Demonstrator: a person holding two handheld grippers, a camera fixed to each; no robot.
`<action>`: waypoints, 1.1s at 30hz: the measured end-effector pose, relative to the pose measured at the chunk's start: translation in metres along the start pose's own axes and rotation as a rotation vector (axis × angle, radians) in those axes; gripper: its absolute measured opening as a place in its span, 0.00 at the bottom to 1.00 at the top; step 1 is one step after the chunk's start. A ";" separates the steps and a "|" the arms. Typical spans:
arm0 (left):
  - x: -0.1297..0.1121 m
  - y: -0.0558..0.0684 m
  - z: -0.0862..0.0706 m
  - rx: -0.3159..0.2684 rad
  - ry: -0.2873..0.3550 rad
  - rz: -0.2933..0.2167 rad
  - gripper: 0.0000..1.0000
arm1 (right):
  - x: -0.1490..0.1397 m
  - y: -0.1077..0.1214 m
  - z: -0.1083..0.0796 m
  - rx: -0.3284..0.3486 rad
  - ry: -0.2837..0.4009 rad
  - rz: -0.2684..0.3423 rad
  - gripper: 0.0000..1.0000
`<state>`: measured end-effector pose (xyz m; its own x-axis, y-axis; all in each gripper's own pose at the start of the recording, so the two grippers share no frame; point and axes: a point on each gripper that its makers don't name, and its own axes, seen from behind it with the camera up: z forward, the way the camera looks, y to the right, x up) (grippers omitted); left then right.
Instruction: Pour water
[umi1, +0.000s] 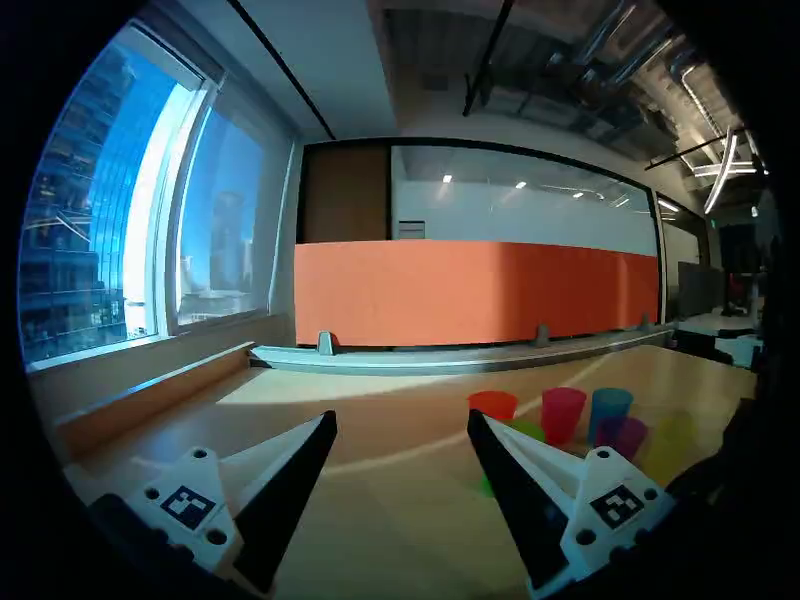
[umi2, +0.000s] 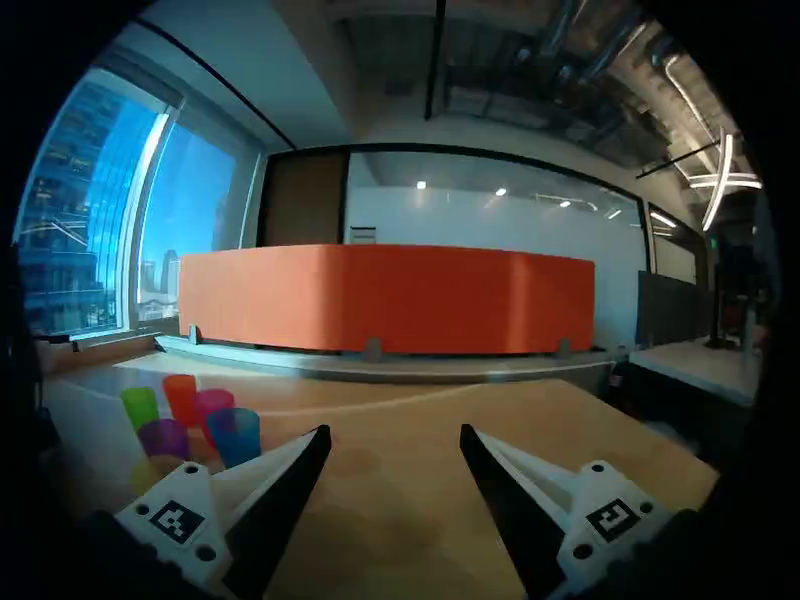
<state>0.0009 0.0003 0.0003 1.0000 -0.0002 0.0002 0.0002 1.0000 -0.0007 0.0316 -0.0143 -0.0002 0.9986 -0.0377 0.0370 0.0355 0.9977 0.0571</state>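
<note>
Jaws spread wide, empty, on left gripper (umi1: 401, 414) and right gripper (umi2: 395, 428).
Translucent coloured plastic cups (umi1: 562, 412) cluster on pale wooden table (umi1: 400, 510): right of left gripper, left of right gripper.

Six translucent plastic cups stand upright in a tight cluster on the wooden table (umi2: 400, 440), close together or touching. In the right gripper view the green cup (umi2: 140, 406), orange cup (umi2: 181, 397) and pink cup (umi2: 211, 405) form the far row. The purple cup (umi2: 163, 437) and blue cup (umi2: 238, 435) stand nearer, and the yellow cup (umi2: 158, 470) stands nearest of all, its lower part hidden. Whether any holds water cannot be told: the cups are small and dim.
</note>
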 end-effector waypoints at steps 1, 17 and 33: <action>0.004 0.001 0.002 -0.003 -0.001 -0.001 0.97 | 0.007 -0.001 0.000 0.005 0.002 -0.004 1.00; 0.093 0.017 0.020 -0.089 -0.003 -0.034 0.97 | 0.115 -0.009 0.000 0.081 0.003 0.018 1.00; 0.135 0.032 0.019 -0.198 -0.001 -0.020 0.97 | 0.139 -0.019 0.000 0.174 -0.016 0.051 1.00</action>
<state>0.1361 0.0321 0.0189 0.9998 -0.0204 0.0030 0.0206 0.9802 -0.1970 0.1698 -0.0383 0.0043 0.9981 0.0107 0.0602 -0.0241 0.9737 0.2266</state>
